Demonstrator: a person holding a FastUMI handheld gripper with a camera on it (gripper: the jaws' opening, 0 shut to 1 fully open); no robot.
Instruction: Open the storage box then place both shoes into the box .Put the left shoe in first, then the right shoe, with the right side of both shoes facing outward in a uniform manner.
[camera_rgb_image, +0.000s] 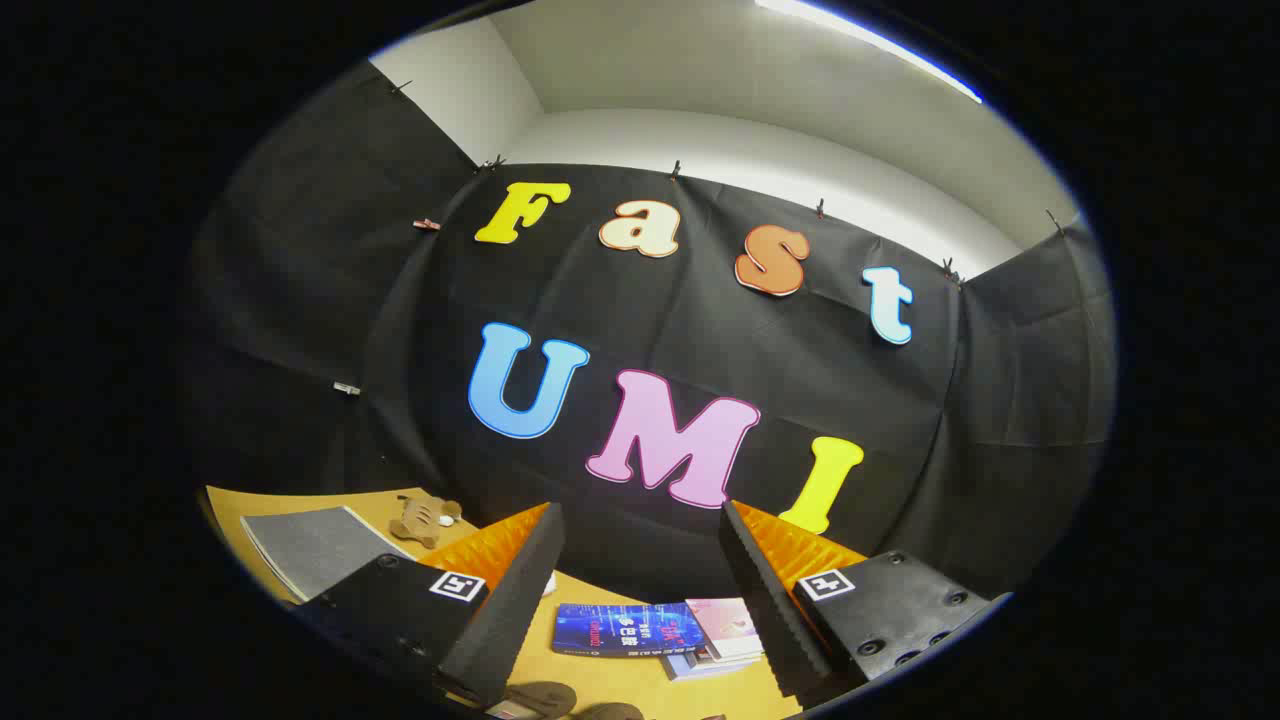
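Wooden table (600, 680) w/ blue book (625, 628) btwn gripper (640, 600) fingers, spread wide apart, holding nothing.

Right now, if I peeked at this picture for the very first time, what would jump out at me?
First you would notice the gripper, its two black fingers wide open with orange behind them and nothing held. Between and just beyond them, a blue book lies beside a small stack of books on the yellow table. Beyond the left finger sit a grey pad and a small brown toy.
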